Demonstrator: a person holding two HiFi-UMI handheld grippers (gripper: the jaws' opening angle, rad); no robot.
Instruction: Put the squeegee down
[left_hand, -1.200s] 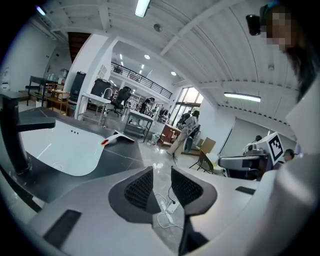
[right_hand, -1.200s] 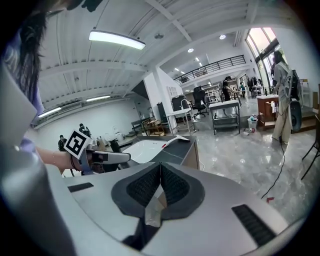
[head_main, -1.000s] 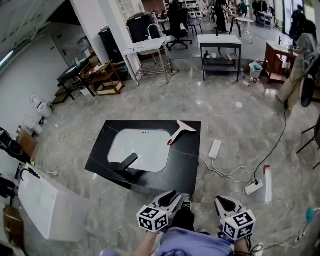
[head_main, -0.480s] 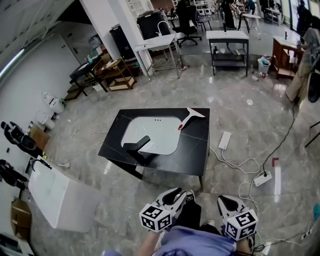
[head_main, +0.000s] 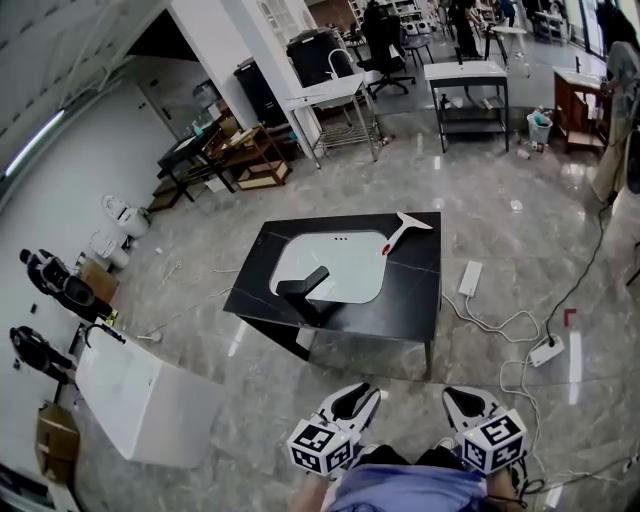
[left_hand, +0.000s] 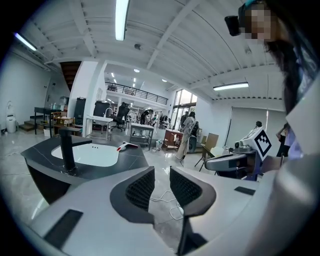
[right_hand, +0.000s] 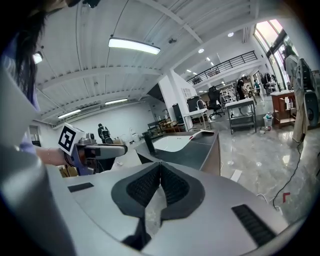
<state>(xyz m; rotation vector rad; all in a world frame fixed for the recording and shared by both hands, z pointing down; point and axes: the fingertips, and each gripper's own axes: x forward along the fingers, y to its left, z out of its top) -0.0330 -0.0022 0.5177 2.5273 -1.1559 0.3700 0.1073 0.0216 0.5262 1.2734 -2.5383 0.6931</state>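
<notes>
Standing on grey floor (head_main: 480, 210), black counter (head_main: 400, 300) bears squeegee (head_main: 405, 228); left claw (left_hand: 161, 180) ajar, right claw (right_hand: 160, 176) closed, empty.

- Black counter (head_main: 400, 300) with white basin (head_main: 335, 262) and faucet (head_main: 303, 284) stood well ahead of the left gripper (head_main: 360, 397).
- White power strip (head_main: 546, 351) lay on the floor (head_main: 500, 240), ahead-right of the right gripper (head_main: 462, 398).
- White cabinet (head_main: 140, 395) stood left of the left gripper.

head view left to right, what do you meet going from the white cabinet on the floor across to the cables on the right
white cabinet → black faucet → squeegee → flat white box on the floor → power strip. The basin is left out: it spans from faucet to squeegee.
</notes>
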